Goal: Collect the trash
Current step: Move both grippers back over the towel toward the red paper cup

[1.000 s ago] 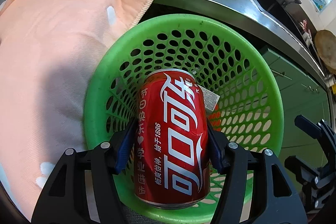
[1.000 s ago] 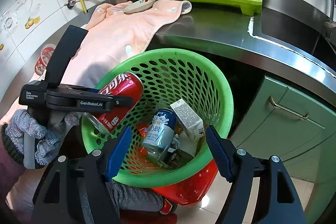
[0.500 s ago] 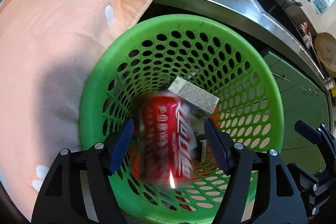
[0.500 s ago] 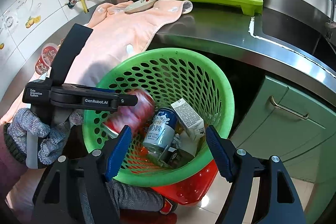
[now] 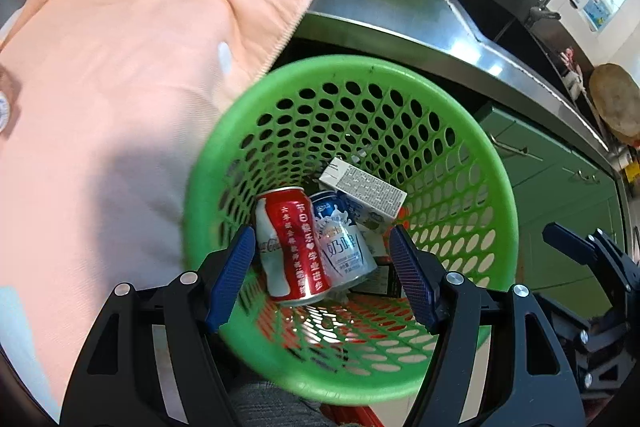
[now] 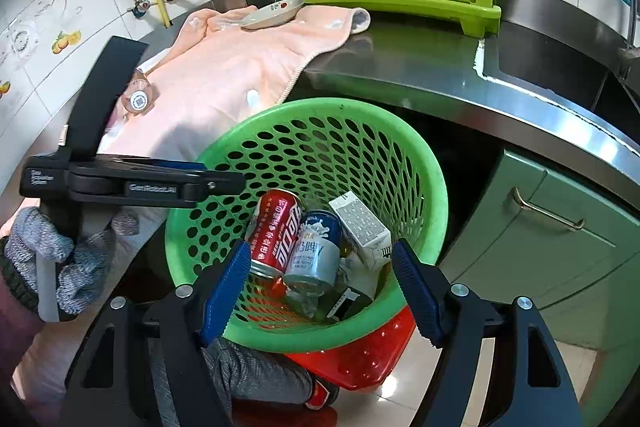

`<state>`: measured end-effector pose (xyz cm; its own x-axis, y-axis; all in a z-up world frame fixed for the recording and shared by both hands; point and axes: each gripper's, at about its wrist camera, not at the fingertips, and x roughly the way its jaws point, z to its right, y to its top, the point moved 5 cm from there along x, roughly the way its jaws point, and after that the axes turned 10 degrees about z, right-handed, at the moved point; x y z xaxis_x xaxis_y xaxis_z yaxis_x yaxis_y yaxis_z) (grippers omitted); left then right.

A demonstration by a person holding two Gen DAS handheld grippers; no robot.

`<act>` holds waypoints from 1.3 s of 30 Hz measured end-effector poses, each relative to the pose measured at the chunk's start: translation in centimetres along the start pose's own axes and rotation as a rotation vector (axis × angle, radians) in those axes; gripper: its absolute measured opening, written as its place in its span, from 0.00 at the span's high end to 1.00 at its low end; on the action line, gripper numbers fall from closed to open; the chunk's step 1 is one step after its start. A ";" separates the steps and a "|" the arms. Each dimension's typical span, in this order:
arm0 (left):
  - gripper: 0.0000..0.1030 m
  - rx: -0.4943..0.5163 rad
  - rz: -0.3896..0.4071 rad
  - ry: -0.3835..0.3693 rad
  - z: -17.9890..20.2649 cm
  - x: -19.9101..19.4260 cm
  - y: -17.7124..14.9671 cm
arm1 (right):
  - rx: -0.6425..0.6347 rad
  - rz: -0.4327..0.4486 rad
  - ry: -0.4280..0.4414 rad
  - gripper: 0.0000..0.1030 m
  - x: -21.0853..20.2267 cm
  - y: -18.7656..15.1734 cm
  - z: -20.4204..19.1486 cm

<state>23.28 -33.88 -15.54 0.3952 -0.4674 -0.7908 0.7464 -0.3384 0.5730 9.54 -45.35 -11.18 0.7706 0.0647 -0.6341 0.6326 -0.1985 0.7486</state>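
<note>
The small clear plastic bottle with a round white printed cap (image 6: 138, 98) is the next visible piece of trash. It lies on its side on the peach-pink towel (image 6: 224, 75) spread over the steel tabletop (image 6: 420, 67), its cap end facing the right wrist camera and its long axis running away toward the tiled wall. It sits up and to the left of the perforated green plastic basket (image 6: 436, 187), well apart from the rim.

In that basket the red cola can (image 5: 290, 247) already rests on its side, touching the blue-and-white milk-beer can (image 5: 342, 239), with a white printed carton (image 5: 362, 187) just beyond.

The left tool (image 5: 320, 275) hangs over the basket mouth, blue pads spread with nothing between them. The right tool (image 6: 320, 287) likewise stands open and empty above the basket.

The left tool, seen side-on in the gloved hand (image 6: 60, 259), is much the nearer to the bottle, which lies just past its body. I judge that tool should swing leftward and take the bottle across its axis.
</note>
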 end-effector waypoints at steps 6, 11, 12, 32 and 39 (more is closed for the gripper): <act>0.33 -0.027 0.047 0.010 -2.2 -3.2 -0.1 | -0.007 0.007 0.028 0.30 0.2 0.7 -1.6; 0.33 -0.055 0.076 0.043 -4.9 -5.7 -0.8 | -0.039 0.006 0.057 0.30 0.8 1.3 -4.0; 0.33 -0.063 0.086 0.050 -5.7 -6.4 -1.0 | -0.047 0.006 0.065 0.30 1.0 1.5 -4.5; 0.28 -0.334 0.208 0.222 -21.0 -17.8 -4.2 | -0.217 -0.007 0.248 0.29 5.4 5.0 -17.5; 0.24 -0.534 0.256 0.243 -25.8 -20.4 -3.3 | -0.256 -0.006 0.296 0.29 7.1 6.4 -21.0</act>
<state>26.55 -2.15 -6.87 0.6594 -0.2601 -0.7054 0.7517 0.2422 0.6134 20.68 -25.66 -6.88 0.7320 0.3523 -0.5831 0.6071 0.0508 0.7930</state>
